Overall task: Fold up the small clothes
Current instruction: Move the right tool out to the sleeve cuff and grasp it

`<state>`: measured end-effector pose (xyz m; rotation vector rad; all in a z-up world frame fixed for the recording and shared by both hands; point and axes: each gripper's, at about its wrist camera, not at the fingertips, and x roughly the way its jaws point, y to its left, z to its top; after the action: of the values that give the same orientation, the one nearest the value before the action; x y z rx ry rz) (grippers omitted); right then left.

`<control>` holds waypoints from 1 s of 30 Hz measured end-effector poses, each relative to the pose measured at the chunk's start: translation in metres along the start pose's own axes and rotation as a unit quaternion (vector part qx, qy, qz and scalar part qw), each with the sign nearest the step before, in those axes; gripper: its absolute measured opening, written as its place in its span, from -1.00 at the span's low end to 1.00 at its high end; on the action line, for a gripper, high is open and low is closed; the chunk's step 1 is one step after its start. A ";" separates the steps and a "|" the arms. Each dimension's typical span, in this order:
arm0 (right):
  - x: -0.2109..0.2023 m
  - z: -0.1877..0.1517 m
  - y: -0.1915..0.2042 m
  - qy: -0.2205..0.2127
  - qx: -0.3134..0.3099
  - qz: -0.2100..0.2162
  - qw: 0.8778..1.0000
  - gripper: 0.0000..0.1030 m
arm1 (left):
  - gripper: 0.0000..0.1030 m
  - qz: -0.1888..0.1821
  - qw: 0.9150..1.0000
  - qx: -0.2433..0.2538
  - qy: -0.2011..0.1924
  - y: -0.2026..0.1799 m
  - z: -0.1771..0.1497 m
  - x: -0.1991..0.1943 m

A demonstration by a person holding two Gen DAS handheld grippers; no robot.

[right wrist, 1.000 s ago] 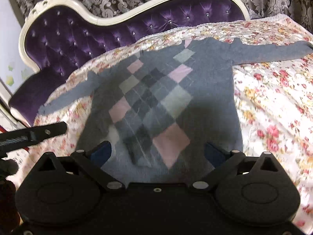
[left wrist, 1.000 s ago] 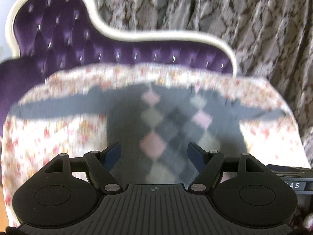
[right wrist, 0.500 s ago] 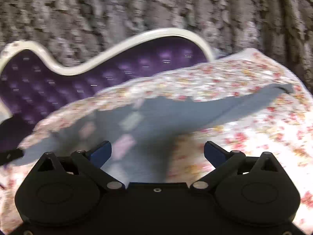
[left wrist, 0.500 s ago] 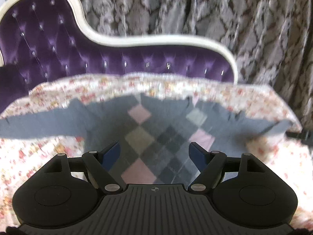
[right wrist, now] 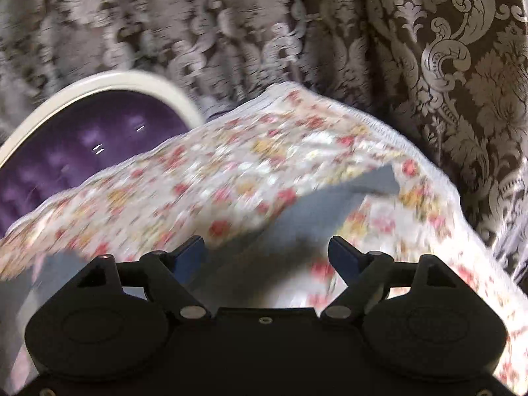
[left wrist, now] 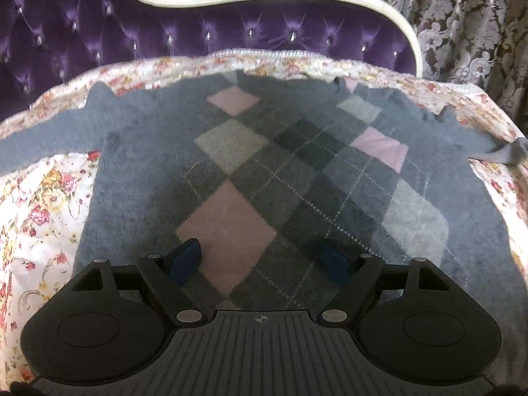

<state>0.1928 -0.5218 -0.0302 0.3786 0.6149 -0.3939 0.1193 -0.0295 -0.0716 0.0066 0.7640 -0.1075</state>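
Left wrist view first: the grey argyle sweater (left wrist: 264,171) is seen spread flat, front up, on the floral sheet (left wrist: 43,204) over the purple tufted sofa (left wrist: 165,33), sleeves stretched out to either side so its long axis runs left to right across the frame. The left gripper (left wrist: 260,259) is poised low over the lower body of the sweater, jaws spread wide, nothing held between them.

Over on the right wrist view, heavily blurred, the right gripper (right wrist: 267,254) is also held wide apart and empty, and the right sleeve (right wrist: 330,204) is found running away ahead of it, up and to the right, toward the cuff near the sheet's edge. That sleeve is judged the nearer target for the right hand, probably to be folded inward across the body. The patterned curtain (right wrist: 429,66) hangs behind. No brand, label or legible writing can be made out.
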 end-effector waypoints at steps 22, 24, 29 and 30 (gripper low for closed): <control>0.001 -0.020 -0.114 0.035 0.090 -0.032 0.995 0.55 | 0.83 0.006 1.000 -0.011 0.001 0.000 -0.002 0.008; 0.004 -0.007 -0.114 0.018 0.105 -0.003 0.994 0.55 | 0.83 0.007 1.000 -0.011 0.000 0.000 -0.002 0.008; 0.033 0.013 -0.117 0.005 0.190 0.047 0.981 0.54 | 0.84 0.008 1.000 -0.011 -0.001 0.000 -0.003 0.008; 0.040 0.017 -0.119 0.004 0.205 0.048 0.977 0.55 | 0.84 0.008 1.000 -0.011 -0.001 0.000 -0.003 0.009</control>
<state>0.1763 -0.6411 -0.0690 0.8028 0.5182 -0.4267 0.1232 -0.0304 -0.0798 -0.0088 0.7627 -0.0838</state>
